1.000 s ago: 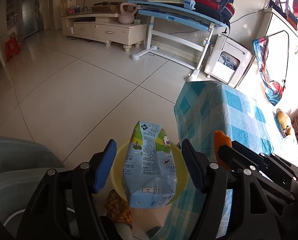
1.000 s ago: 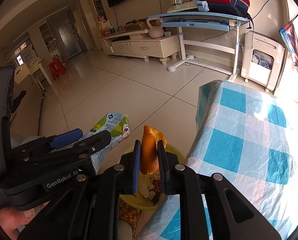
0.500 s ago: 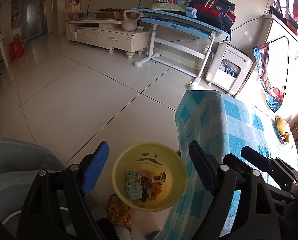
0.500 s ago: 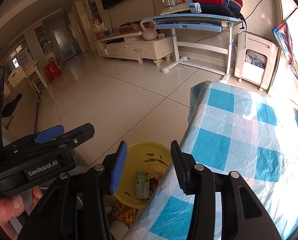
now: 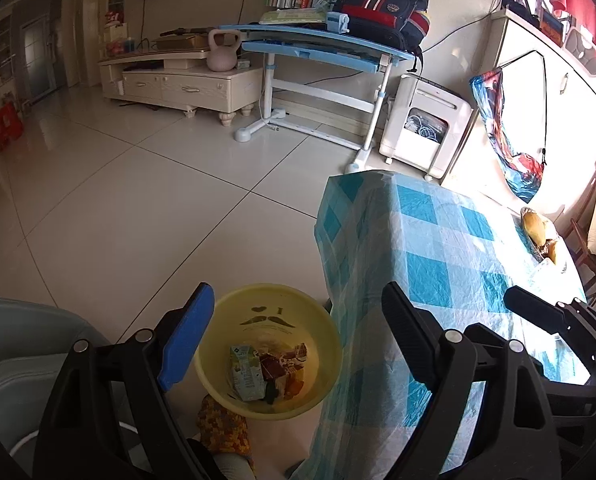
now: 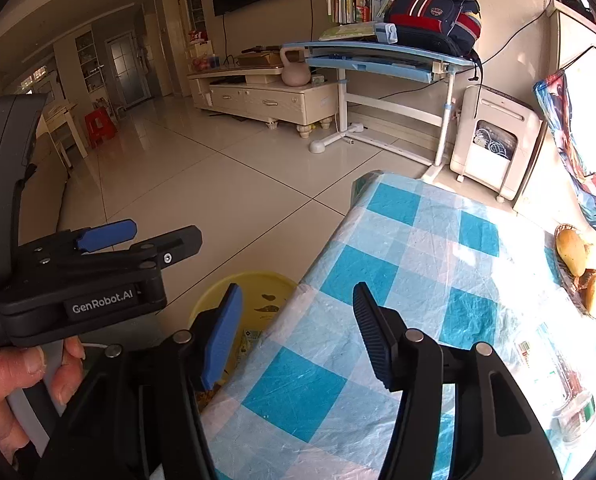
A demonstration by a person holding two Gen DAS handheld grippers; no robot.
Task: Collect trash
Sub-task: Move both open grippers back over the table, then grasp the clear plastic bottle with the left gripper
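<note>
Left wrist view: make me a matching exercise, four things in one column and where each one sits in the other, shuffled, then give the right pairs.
Things:
1. milk carton
2. kettlebell
3. backpack
4. fruit bowl

Places:
A. on the blue desk
B. on the checked tablecloth
C. inside the yellow bin
D. on the cream TV cabinet

Pairs: 1-C, 2-D, 3-A, 4-B
</note>
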